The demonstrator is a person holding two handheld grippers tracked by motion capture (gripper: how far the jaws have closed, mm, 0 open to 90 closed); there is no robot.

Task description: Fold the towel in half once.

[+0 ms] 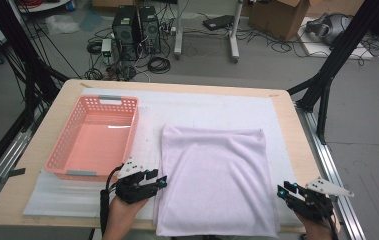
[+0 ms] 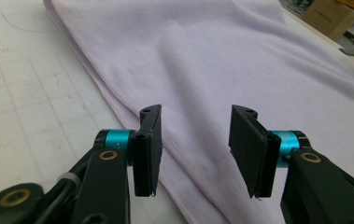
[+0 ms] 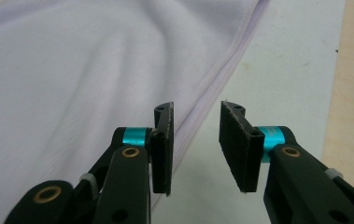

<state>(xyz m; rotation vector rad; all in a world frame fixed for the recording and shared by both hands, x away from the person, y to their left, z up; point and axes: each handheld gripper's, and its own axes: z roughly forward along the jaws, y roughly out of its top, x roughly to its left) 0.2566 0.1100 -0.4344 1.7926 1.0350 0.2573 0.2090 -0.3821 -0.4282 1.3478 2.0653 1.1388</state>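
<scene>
Both grippers stood parted and held nothing: the left gripper (image 1: 161, 181) at the folded lavender cloth's (image 1: 217, 175) left edge, the right gripper (image 1: 284, 192) at its right edge. An empty pink basket (image 1: 127, 131) sat left of the cloth.

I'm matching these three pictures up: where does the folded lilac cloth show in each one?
High view: the lilac cloth lies centre-right on the table, right of the pink basket.
Left gripper view: it runs from top centre down past the jaws.
Right gripper view: it covers the left and top.
Shared landmark: the cloth's stitched side edge.
</scene>
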